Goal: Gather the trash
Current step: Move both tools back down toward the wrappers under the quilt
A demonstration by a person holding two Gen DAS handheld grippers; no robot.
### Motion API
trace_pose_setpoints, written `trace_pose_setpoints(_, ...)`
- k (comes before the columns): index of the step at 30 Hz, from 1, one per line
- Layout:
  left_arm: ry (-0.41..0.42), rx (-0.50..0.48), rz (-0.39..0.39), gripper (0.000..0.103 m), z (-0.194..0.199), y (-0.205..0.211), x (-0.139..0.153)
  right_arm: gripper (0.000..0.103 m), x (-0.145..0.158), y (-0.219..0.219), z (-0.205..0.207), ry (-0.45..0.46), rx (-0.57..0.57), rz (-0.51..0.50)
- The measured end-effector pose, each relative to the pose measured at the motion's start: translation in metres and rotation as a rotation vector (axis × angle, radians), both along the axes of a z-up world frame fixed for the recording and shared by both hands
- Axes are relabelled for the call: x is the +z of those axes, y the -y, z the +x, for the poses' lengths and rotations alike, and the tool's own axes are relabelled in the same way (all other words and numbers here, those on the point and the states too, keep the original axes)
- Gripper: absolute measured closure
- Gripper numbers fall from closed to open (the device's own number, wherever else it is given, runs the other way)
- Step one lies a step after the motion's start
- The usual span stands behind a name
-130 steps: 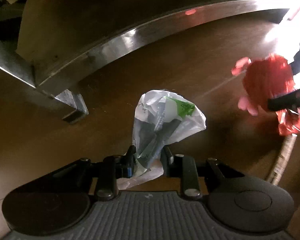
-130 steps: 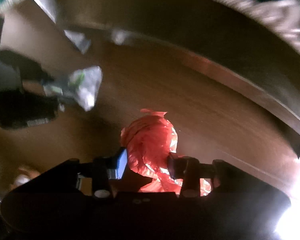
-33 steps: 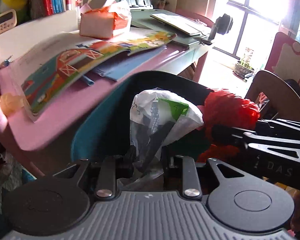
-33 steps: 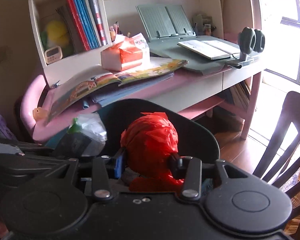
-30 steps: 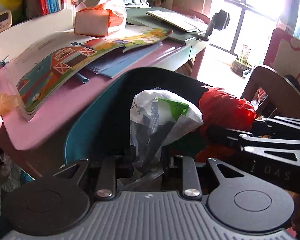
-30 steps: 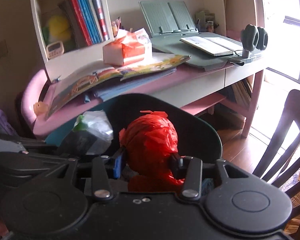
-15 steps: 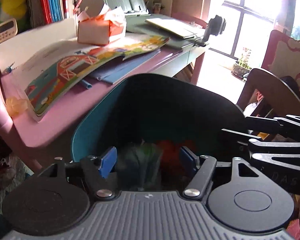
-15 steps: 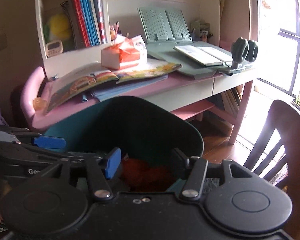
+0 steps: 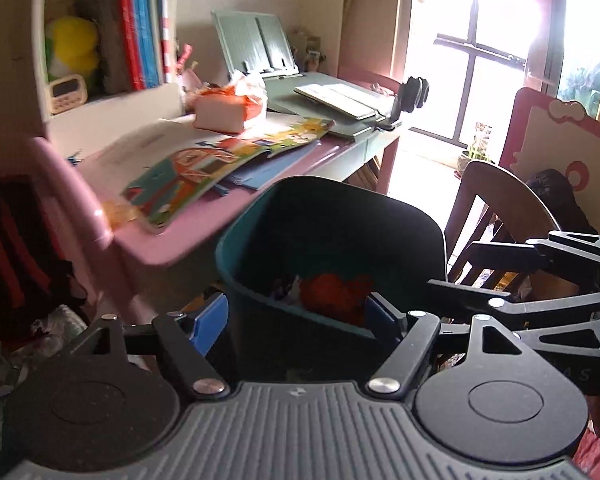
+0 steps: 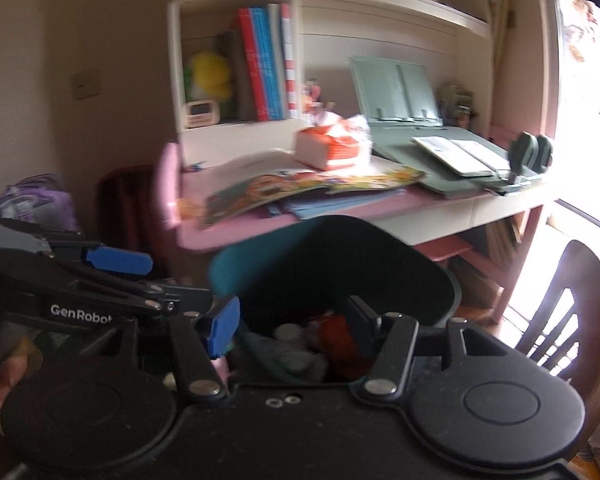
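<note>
A teal bin (image 9: 240, 252) (image 10: 228, 264) stands on the floor in front of the pink desk. The red bag (image 9: 336, 292) (image 10: 340, 334) lies inside it, with pale crumpled plastic (image 9: 286, 290) (image 10: 296, 344) beside it. My left gripper (image 9: 296, 320) hovers over the bin's near rim, its jaws opening with nothing between them. My right gripper (image 10: 292, 320) is just to the right of the left one, above the bin; its jaws are opening too and hold nothing. Each gripper shows at the edge of the other's view.
A pink desk (image 9: 168, 248) behind the bin carries picture books (image 10: 300, 188), a tissue box (image 10: 332, 148) and a book stand. A wooden chair (image 9: 496, 208) (image 10: 572, 304) stands to the right. Bags and clutter lie at the left, near the floor.
Both grippers opened and let their bags drop into the bin. Since then both have pulled back and risen, so the bin looks smaller and farther off.
</note>
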State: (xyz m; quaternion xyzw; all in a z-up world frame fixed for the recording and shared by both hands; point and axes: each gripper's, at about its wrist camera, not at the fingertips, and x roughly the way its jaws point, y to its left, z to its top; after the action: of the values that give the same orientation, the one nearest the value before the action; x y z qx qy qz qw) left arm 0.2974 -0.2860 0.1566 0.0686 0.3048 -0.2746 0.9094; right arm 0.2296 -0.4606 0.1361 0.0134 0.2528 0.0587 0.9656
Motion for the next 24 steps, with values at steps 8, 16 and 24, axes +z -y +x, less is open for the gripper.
trace_pose_setpoints(8, 0.031, 0.067, -0.011, 0.025, -0.044, -0.07, 0.001, 0.043, 0.002, -0.057, -0.025, 0.015, 0.118, 0.014)
trace_pose_setpoints(16, 0.021, 0.15, 0.008, 0.021, -0.077, -0.159, -0.021, 0.043, -0.022, -0.131, -0.033, -0.03, 0.273, 0.043)
trace_pose_setpoints(24, -0.033, 0.228, 0.027, 0.021, -0.101, -0.249, -0.069, 0.042, -0.077, -0.208, -0.026, -0.157, 0.418, 0.065)
